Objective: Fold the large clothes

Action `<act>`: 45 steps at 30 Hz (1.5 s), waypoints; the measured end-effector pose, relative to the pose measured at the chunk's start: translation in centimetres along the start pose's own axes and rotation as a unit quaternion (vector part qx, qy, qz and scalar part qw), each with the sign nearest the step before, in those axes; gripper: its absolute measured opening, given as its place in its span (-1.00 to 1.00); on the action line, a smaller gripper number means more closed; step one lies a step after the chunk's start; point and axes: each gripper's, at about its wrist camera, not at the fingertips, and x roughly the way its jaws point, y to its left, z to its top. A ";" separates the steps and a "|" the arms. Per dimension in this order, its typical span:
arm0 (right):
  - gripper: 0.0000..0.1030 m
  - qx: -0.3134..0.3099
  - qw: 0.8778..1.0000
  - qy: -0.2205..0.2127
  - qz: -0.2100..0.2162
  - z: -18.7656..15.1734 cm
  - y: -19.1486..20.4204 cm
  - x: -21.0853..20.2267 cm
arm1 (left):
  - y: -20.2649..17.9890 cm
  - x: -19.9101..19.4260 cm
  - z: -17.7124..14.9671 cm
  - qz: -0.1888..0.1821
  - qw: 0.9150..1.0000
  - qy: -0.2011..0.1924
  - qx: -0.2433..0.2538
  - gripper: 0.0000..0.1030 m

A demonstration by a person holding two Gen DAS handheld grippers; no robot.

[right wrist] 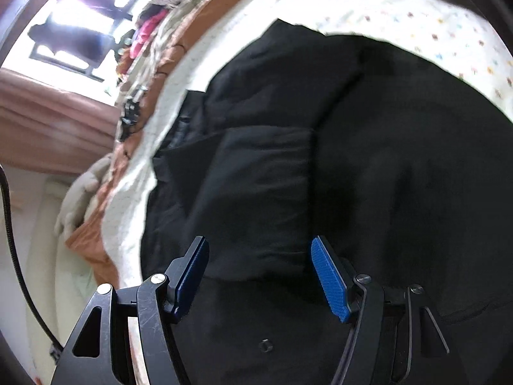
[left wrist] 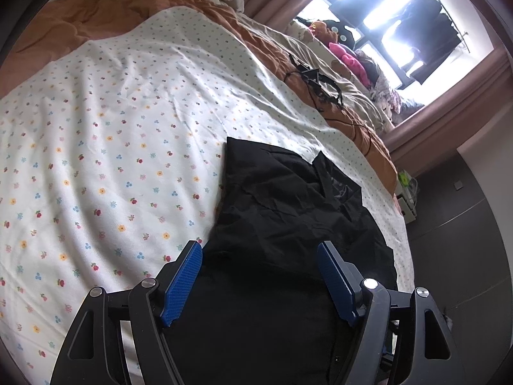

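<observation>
A large black garment [left wrist: 282, 224] lies crumpled on a white flower-print sheet [left wrist: 112, 134] spread over the bed. My left gripper [left wrist: 259, 250] is open just above the garment's near part, holding nothing. In the right wrist view the same black garment [right wrist: 336, 147] fills most of the frame, with a folded flap across its middle. My right gripper [right wrist: 259, 250] is open right over the cloth and empty. A small button [right wrist: 265, 346] shows on the cloth near its base.
An orange quilt [left wrist: 96, 9] lies beyond the sheet. Black cables [left wrist: 317, 83] and a heap of clothes and soft toys [left wrist: 346, 57] sit by the bright window [left wrist: 400, 16]. The bed's edge and a dark floor [left wrist: 458, 224] lie to the right.
</observation>
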 end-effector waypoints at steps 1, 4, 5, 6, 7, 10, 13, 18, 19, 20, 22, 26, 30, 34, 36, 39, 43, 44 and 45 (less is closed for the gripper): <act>0.30 -0.005 1.000 0.006 -0.008 0.1 -0.1 0.6 | 0.0 0.0 0.0 0.000 1.000 0.000 0.001 0.47; 0.29 -0.014 1.000 0.017 -0.013 0.0 -0.3 2.7 | 0.1 0.0 0.0 -0.002 1.000 -0.001 -0.001 0.47; 0.13 -0.012 1.000 0.011 -0.007 0.1 -0.3 2.7 | 0.1 -0.1 0.0 -0.003 1.000 -0.002 -0.002 0.47; -0.39 -0.012 1.000 0.007 0.002 0.2 -0.3 2.8 | 0.1 -0.1 0.0 -0.004 1.000 -0.002 -0.003 0.47; -0.53 -0.011 1.000 0.012 0.022 0.4 -0.3 3.1 | 0.1 -0.1 0.0 -0.005 1.000 -0.003 -0.005 0.47; -0.53 -0.008 0.998 0.004 0.066 0.6 0.2 3.1 | 0.5 -0.5 0.3 -0.013 1.000 -0.005 -0.015 0.47; -0.55 -0.059 0.994 -0.035 0.089 0.8 3.3 1.4 | 1.1 -1.2 0.8 -0.022 0.999 -0.011 -0.027 0.47; -0.84 -0.159 0.979 -0.067 0.110 -0.4 9.9 0.2 | 2.3 -2.1 1.6 -0.019 0.999 -0.016 -0.038 0.47; -0.87 -0.181 0.974 -0.064 0.117 -1.0 11.5 0.4 | 2.6 -2.1 1.7 -0.019 0.999 -0.016 -0.042 0.47; -0.88 -0.193 0.972 -0.060 0.122 -1.5 12.3 0.6 | 2.9 -2.2 1.8 -0.021 0.998 -0.017 -0.049 0.47; -0.88 -0.225 0.965 -0.051 0.121 -2.9 14.9 1.6 | 3.3 -2.5 2.0 -0.025 0.998 -0.020 -0.058 0.47; -0.88 -0.273 0.953 -0.028 0.128 -5.5 18.7 3.4 | 3.8 -3.0 2.3 -0.028 0.997 -0.024 -0.062 0.47; -0.10 -0.290 0.946 0.017 0.144 -7.3 20.2 4.5 | 4.5 -3.2 2.5 -0.027 0.997 -0.025 -0.073 0.47; 0.37 -0.289 0.946 -0.004 0.149 -7.1 19.1 2.6 | 4.5 -3.2 2.5 -0.027 0.997 -0.024 -0.073 0.47; 0.37 -0.277 0.950 -0.006 0.140 -6.4 18.1 1.9 | 4.4 -3.2 2.5 -0.027 0.997 -0.023 -0.068 0.47; 0.36 -0.250 0.960 -0.018 0.122 -5.1 16.3 0.4 | 3.6 -2.8 2.4 -0.032 0.998 -0.017 -0.057 0.47; 0.37 -0.215 0.972 -0.050 0.080 -3.6 12.8 -1.9 | 2.2 -2.3 2.0 -0.029 0.999 -0.014 -0.033 0.47; 0.37 -0.206 0.974 -0.050 0.077 -3.2 11.7 -2.3 | 1.8 -2.0 1.8 -0.029 0.999 -0.011 -0.025 0.47; 0.37 -0.196 0.976 -0.051 0.074 -2.9 10.8 -2.5 | 1.3 -1.8 1.6 -0.030 0.999 -0.008 -0.018 0.47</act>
